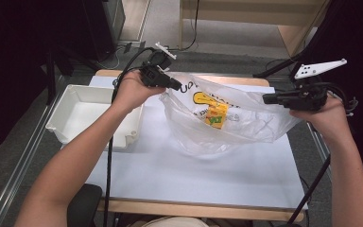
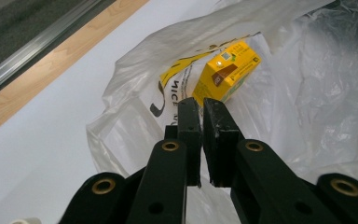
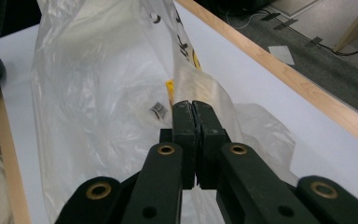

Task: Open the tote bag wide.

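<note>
While both grippers pinch opposite edges of the clear plastic bag [image 1: 246, 123], the work is to hold its mouth spread over the worktop [image 1: 194, 175] with the yellow carton [image 1: 216, 115] lying inside, near the middle of the bag. The left gripper [image 1: 174, 85] is closed on the film at the bag's left rim; in the left gripper view a thin slit shows between its pads, so the hold there looks light. The right gripper [image 1: 267, 98] is clamped tight on the right rim. To do this well, I would keep the pull even and level, lest the thin film slip or tear. The worktop is white with a pale wooden edge; a white tray [image 1: 92, 116] sits at its left. Beyond lie grey carpet, cables and wooden furniture.
</note>
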The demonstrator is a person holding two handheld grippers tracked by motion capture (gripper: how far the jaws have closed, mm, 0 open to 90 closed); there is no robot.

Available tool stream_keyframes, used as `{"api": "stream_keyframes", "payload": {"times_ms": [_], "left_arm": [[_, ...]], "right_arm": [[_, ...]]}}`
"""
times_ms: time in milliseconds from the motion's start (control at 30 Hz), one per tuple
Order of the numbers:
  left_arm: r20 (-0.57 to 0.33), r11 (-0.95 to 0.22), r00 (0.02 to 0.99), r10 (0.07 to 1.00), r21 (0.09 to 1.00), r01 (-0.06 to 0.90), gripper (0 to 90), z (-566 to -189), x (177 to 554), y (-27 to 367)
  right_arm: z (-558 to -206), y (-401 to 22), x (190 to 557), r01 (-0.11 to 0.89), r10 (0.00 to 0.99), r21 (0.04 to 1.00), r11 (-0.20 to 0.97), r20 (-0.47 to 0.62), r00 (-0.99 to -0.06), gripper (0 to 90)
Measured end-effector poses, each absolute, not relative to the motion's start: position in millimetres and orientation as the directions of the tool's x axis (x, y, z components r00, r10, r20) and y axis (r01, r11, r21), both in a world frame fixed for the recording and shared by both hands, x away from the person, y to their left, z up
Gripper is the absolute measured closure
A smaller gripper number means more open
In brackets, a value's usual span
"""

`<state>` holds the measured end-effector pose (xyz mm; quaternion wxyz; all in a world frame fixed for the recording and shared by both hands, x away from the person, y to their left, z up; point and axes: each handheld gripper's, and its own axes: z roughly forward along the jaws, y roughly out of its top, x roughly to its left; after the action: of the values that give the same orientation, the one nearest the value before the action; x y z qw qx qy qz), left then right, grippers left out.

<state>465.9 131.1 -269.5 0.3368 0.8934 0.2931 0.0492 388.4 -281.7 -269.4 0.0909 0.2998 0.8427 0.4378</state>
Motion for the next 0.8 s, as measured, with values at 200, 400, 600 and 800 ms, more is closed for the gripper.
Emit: {"api": "stream_keyframes", "payload": {"times_ms": [200,400,600,800], "left_arm": [[-0.163,-0.558,0.814,0.557,0.653,0.512,86.6,-279,471,137],[-0.191,-0.542,0.809,0.555,0.655,0.526,87.1,-285,471,136],[-0.163,-0.557,0.809,0.565,0.648,0.519,86.9,-299,470,131],[-0.139,-0.572,0.801,0.582,0.63,0.525,86.6,-310,473,128]], "right_arm": [[-286,-287,386,0.411,0.568,0.798,0.441,0.107,-0.816,88.9],[-297,-283,388,0.428,0.569,0.793,0.433,0.128,-0.812,89.5],[-307,-279,390,0.43,0.568,0.785,0.446,0.123,-0.814,89.4],[-317,-280,393,0.441,0.576,0.785,0.434,0.134,-0.806,89.5]]}}
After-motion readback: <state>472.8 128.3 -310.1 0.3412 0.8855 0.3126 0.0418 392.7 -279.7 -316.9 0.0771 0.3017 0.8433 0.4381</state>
